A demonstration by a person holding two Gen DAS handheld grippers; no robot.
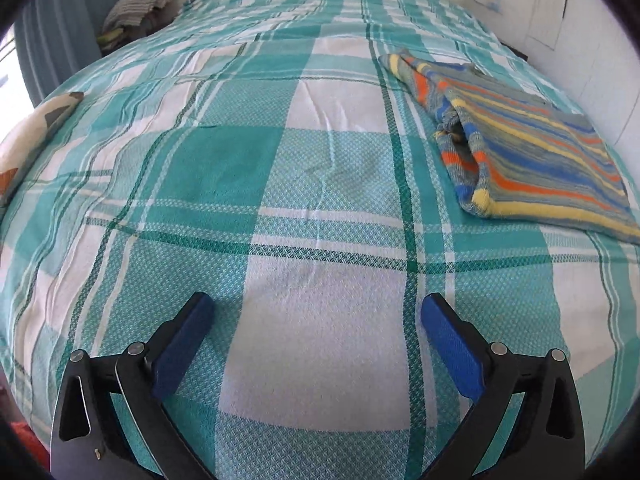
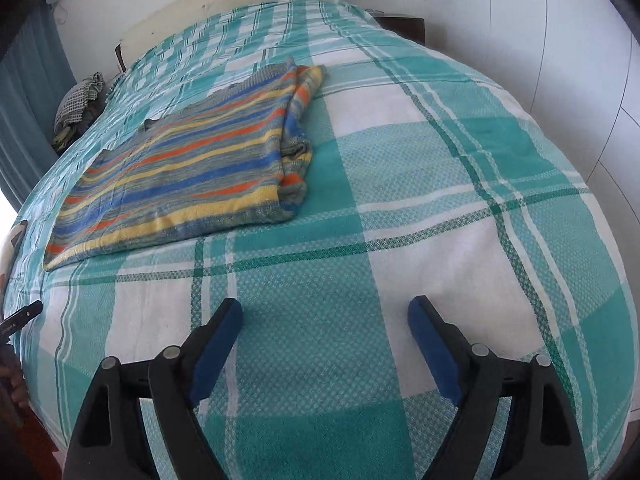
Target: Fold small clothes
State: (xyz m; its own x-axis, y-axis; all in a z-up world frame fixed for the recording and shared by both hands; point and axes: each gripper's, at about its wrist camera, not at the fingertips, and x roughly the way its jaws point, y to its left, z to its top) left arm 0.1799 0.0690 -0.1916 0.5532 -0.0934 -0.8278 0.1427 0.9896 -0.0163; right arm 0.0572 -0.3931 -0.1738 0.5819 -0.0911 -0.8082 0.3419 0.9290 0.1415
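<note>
A striped knit garment (image 1: 528, 148) in blue, orange, yellow and grey lies flat on the bed, with one sleeve folded in along its side. In the right wrist view the garment (image 2: 180, 168) lies up and to the left. My left gripper (image 1: 316, 304) hovers over bare bedspread, below and left of the garment, jaws wide apart and empty. My right gripper (image 2: 325, 306) stands open too, over the bedspread below and right of the garment, nothing between its blue pads (image 2: 430, 340).
The bed is covered by a teal and white checked bedspread (image 1: 248, 184). A pile of clothes (image 1: 136, 8) sits beyond the bed's far left edge. A patterned cushion (image 1: 36, 128) lies at the left edge. White walls (image 2: 540, 40) run along the right. The left gripper's edge (image 2: 20, 316) shows at the far left.
</note>
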